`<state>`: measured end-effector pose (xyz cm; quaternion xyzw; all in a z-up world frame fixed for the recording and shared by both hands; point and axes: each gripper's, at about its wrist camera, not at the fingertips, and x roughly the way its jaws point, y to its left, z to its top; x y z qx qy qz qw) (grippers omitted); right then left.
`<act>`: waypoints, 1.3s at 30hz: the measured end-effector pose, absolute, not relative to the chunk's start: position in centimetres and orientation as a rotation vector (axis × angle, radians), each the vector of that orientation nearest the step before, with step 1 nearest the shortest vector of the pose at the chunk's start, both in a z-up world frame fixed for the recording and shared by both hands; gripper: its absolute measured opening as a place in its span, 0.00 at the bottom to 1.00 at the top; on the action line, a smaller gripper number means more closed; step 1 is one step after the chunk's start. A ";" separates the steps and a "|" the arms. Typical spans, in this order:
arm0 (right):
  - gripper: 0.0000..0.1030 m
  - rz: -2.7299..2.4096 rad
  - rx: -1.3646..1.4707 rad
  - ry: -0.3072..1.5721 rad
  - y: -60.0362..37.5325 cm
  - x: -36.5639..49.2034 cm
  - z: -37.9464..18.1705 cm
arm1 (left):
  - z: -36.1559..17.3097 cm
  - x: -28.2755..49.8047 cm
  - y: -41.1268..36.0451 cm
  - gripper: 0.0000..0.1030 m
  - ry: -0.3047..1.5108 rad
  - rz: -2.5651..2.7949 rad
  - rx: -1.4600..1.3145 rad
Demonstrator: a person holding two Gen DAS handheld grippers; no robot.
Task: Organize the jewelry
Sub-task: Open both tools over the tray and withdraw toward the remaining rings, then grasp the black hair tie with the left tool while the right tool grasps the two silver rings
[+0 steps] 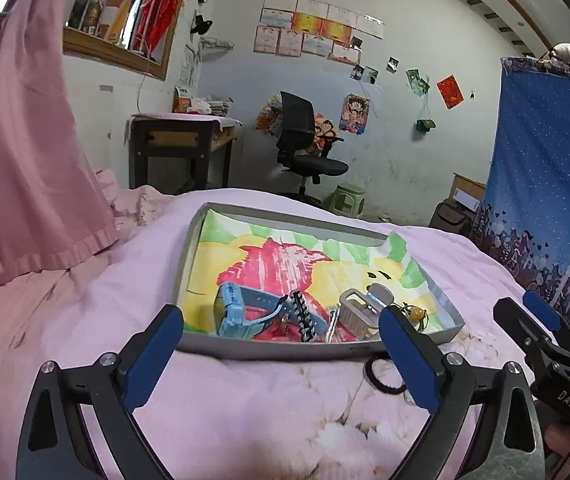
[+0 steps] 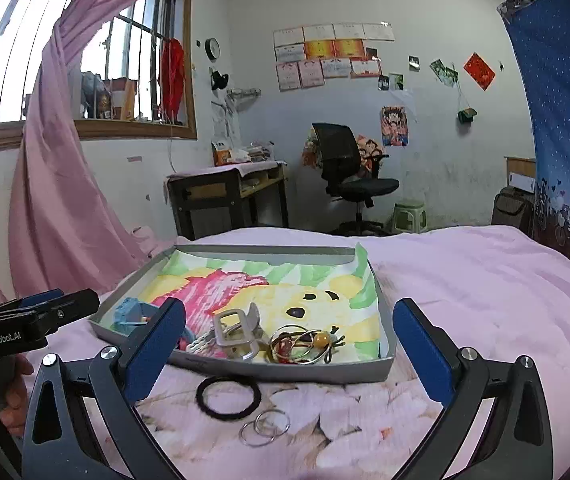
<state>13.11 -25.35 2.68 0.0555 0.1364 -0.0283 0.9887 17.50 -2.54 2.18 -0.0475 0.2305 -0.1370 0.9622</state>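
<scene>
A grey tray (image 1: pixel 277 350) lined with a cartoon picture lies on the pink bed; it also shows in the right wrist view (image 2: pixel 305 374). In it lie a blue watch (image 1: pixel 241 310), a black comb clip (image 1: pixel 303 316), a silver hair claw (image 2: pixel 237 330) and gold bangles with an amber bead (image 2: pixel 305 344). On the bed before the tray lie a black hair tie (image 2: pixel 228 396) and two silver rings (image 2: pixel 265 428). My left gripper (image 1: pixel 281 356) is open and empty, just short of the tray's near wall. My right gripper (image 2: pixel 289 352) is open and empty above the hair tie and rings.
The bed's pink quilt (image 2: pixel 485 288) spreads around the tray. A pink curtain (image 1: pixel 25 160) hangs at the left, a blue curtain (image 1: pixel 545 180) at the right. A desk (image 2: pixel 225 196), office chair (image 2: pixel 353 176) and green stool (image 2: pixel 409 216) stand beyond the bed.
</scene>
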 end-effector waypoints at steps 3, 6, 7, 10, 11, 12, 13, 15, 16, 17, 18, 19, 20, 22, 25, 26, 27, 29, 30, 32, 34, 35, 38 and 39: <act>0.99 -0.058 0.092 0.263 -25.0 11.9 2.8 | 1.9 16.3 -2.4 0.98 0.457 -0.267 -0.082; 0.99 -0.060 0.070 0.268 -24.6 10.9 2.7 | 1.4 15.5 -2.6 0.98 0.464 -0.267 -0.048; 0.99 -0.060 0.062 0.272 -24.5 10.6 2.6 | 1.3 15.3 -2.7 0.98 0.468 -0.268 -0.034; 0.99 -0.060 0.040 0.286 -24.3 9.9 2.6 | 1.1 14.9 -3.0 0.98 0.477 -0.270 -0.005; 0.99 -0.063 0.033 0.292 -24.2 9.7 2.5 | 1.0 14.7 -3.1 0.98 0.480 -0.274 0.005; 0.99 -0.065 0.029 0.296 -24.2 9.5 2.5 | 1.0 14.6 -3.2 0.98 0.482 -0.275 0.011; 0.99 -0.069 0.024 0.305 -24.3 9.3 2.3 | 1.0 14.6 -3.3 0.98 0.485 -0.276 0.018; 0.99 -0.075 0.019 0.324 -24.5 9.2 2.1 | 0.9 14.5 -3.4 0.98 0.493 -0.284 0.027; 0.99 -0.078 0.016 0.340 -24.7 9.2 2.0 | 0.8 14.6 -3.5 0.98 0.498 -0.290 0.031; 0.99 -0.080 0.016 0.349 -24.8 9.2 1.8 | 0.8 14.6 -3.5 0.98 0.503 -0.296 0.036; 0.99 -0.079 0.017 0.363 -24.9 9.3 1.7 | 0.7 14.6 -3.6 0.98 0.506 -0.299 0.039; 0.99 -0.079 0.016 0.376 -25.1 9.3 1.5 | 0.7 14.7 -3.6 0.98 0.513 -0.304 0.042; 0.99 -0.081 0.013 0.395 -25.3 9.5 1.4 | 0.6 14.8 -3.7 0.98 0.522 -0.309 0.045; 0.99 -0.086 0.004 0.428 -25.3 9.9 1.0 | 0.3 15.1 -3.8 0.98 0.543 -0.322 0.046; 0.99 -0.092 -0.007 0.478 -25.3 10.6 0.4 | -0.1 15.7 -3.9 0.98 0.576 -0.336 0.045; 0.99 -0.094 -0.005 0.499 -25.5 10.8 0.2 | -0.3 15.9 -3.9 0.98 0.592 -0.344 0.043; 0.99 -0.092 -0.001 0.513 -25.5 11.0 -0.1 | -0.4 16.1 -4.0 0.98 0.604 -0.349 0.041; 0.99 -0.088 0.014 0.545 -25.7 11.4 -0.5 | -0.7 16.5 -4.1 0.98 0.626 -0.361 0.038; 0.99 -0.084 0.022 0.557 -25.8 11.7 -0.7 | -0.8 16.6 -4.2 0.98 0.633 -0.367 0.038; 0.97 -0.076 0.042 0.586 -26.3 12.0 -1.2 | -1.1 16.8 -4.5 0.95 0.647 -0.386 0.041; 0.90 -0.070 0.058 0.610 -26.5 12.3 -1.7 | -1.3 17.0 -4.9 0.91 0.661 -0.402 0.052; 0.88 -0.067 0.064 0.622 -26.6 12.5 -2.0 | -1.4 17.2 -5.2 0.88 0.670 -0.412 0.059; 0.75 -0.058 0.074 0.648 -26.6 13.2 -2.6 | -1.8 17.7 -5.8 0.80 0.701 -0.441 0.066; 0.74 -0.053 0.076 0.660 -26.6 13.4 -2.8 | -1.9 17.9 -5.9 0.78 0.709 -0.450 0.063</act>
